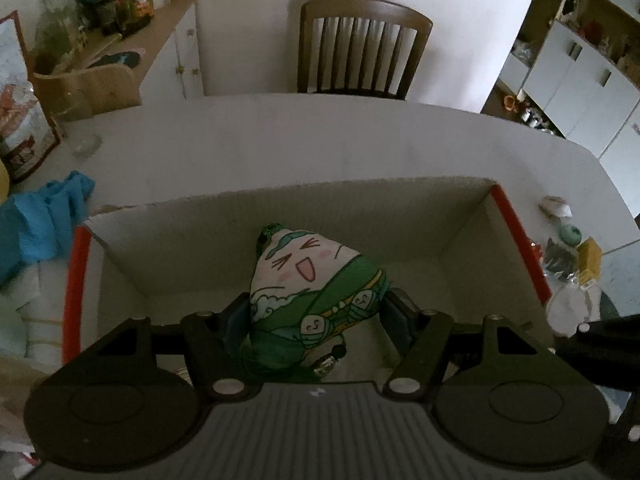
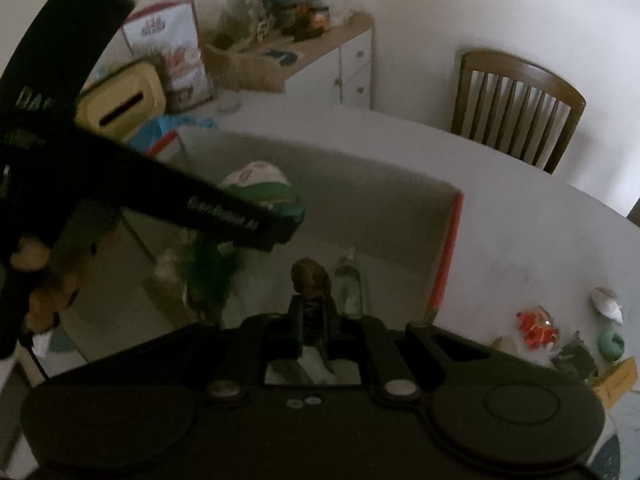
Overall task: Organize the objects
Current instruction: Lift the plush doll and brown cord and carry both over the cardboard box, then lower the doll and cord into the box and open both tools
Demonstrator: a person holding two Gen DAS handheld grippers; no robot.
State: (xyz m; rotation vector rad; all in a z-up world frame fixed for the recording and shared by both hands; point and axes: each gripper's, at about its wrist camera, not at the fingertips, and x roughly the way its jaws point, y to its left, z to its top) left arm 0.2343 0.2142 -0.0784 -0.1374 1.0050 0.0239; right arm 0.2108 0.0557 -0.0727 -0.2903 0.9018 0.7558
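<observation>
My left gripper point(image 1: 316, 308) is shut on a green and white plush toy point(image 1: 312, 276) with a laughing cartoon face and holds it inside an open cardboard box point(image 1: 280, 208) with red edges. In the right wrist view the left gripper point(image 2: 280, 224) reaches in from the left over the same plush toy point(image 2: 260, 184). My right gripper point(image 2: 314, 308) is shut on a brown twisted, striped object point(image 2: 310, 280) over the box point(image 2: 360, 184). A small clear bottle point(image 2: 348, 284) stands inside the box just right of it.
Small loose items lie on the white table at right: a red trinket point(image 2: 536, 326), a green round thing point(image 2: 612, 344), a shell-like piece point(image 2: 608, 302), a yellow box point(image 1: 590, 262). A blue cloth point(image 1: 44, 220) lies left. A wooden chair point(image 1: 360, 52) stands behind the table.
</observation>
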